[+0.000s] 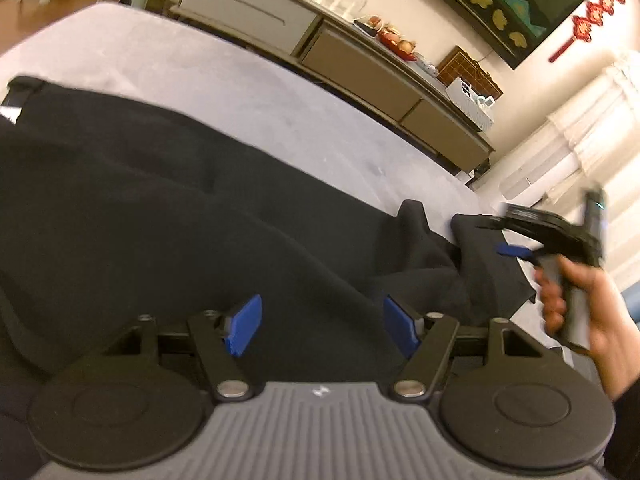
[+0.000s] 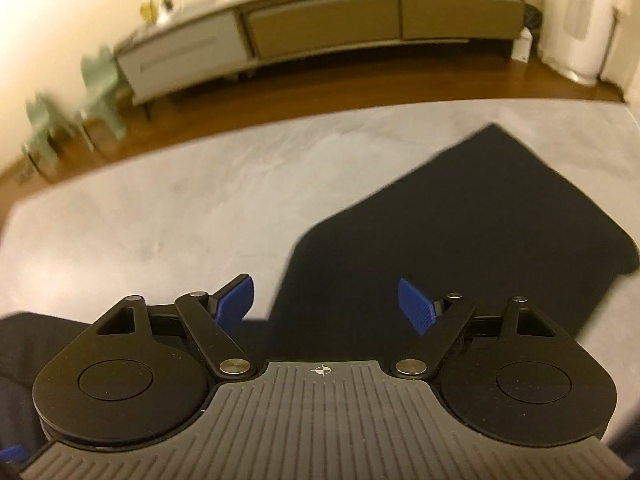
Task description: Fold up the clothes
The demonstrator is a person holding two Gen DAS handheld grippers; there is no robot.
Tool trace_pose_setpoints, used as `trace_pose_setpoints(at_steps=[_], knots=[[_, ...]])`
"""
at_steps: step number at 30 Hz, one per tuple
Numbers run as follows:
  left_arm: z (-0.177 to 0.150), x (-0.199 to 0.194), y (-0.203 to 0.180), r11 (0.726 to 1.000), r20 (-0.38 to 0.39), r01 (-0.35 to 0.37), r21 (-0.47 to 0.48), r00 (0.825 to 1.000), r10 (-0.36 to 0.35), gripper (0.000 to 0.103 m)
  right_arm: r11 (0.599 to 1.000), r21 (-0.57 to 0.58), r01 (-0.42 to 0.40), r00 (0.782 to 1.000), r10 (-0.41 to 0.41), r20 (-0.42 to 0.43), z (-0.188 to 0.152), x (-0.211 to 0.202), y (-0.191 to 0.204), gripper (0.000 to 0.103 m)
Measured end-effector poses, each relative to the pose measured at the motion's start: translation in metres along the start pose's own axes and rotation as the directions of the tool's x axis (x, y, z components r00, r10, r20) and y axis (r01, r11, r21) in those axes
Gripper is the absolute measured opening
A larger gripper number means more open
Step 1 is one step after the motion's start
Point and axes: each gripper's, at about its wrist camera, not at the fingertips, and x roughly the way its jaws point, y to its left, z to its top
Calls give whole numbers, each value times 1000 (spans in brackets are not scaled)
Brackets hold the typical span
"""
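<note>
My left gripper (image 1: 322, 326) hovers low over the black garment (image 1: 160, 208), its blue pads (image 1: 244, 326) spread wide apart with nothing between them. The dark cloth fills the space under and ahead of the fingers and runs away to my left across the grey bed cover (image 1: 224, 92), where a collar or hem edge with a small white tag shows at the far left of the left wrist view. To the right of that gripper the fabric bunches up into two raised folds near the bed's edge.

In that same view my right hand (image 1: 588, 300) grips the handle of the right gripper (image 1: 516, 250), which sits blurred just above the bunched end of the garment; one blue fingertip lies against or just over the cloth, though I cannot tell from here whether it touches.

From the right wrist camera the right gripper (image 2: 326, 304) is released too, its blue pads (image 2: 416, 306) standing well apart and empty. A flat, angular section of the black garment (image 2: 460, 220) lies ahead and to the right of the fingers on the grey bed cover (image 2: 160, 208), and more dark cloth sits directly under them and off to the lower left.

Beyond the bed stands a long low cabinet (image 2: 320, 28) on a wooden floor (image 2: 280, 100), with pale green chairs (image 2: 100, 80) to its left.
</note>
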Motion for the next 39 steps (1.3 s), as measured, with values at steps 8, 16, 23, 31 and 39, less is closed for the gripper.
trace_pose_setpoints(at_steps=[8, 16, 23, 31, 39], knots=[[25, -11, 11, 996, 79, -1, -86, 997, 8, 68, 988, -105, 110, 991, -101, 85, 13, 11, 28, 0], [13, -24, 14, 992, 105, -15, -122, 994, 28, 68, 996, 87, -8, 913, -28, 406, -84, -185, -93, 1], [-10, -6, 18, 992, 17, -47, -120, 999, 49, 68, 975, 208, 78, 981, -113, 160, -180, -149, -163, 43], [12, -30, 28, 986, 133, -1, -164, 991, 23, 73, 990, -78, 114, 955, -88, 283, -146, -159, -112, 88], [39, -59, 79, 961, 210, -65, -270, 970, 125, 75, 902, -417, 115, 983, -44, 176, -132, -91, -28, 93]])
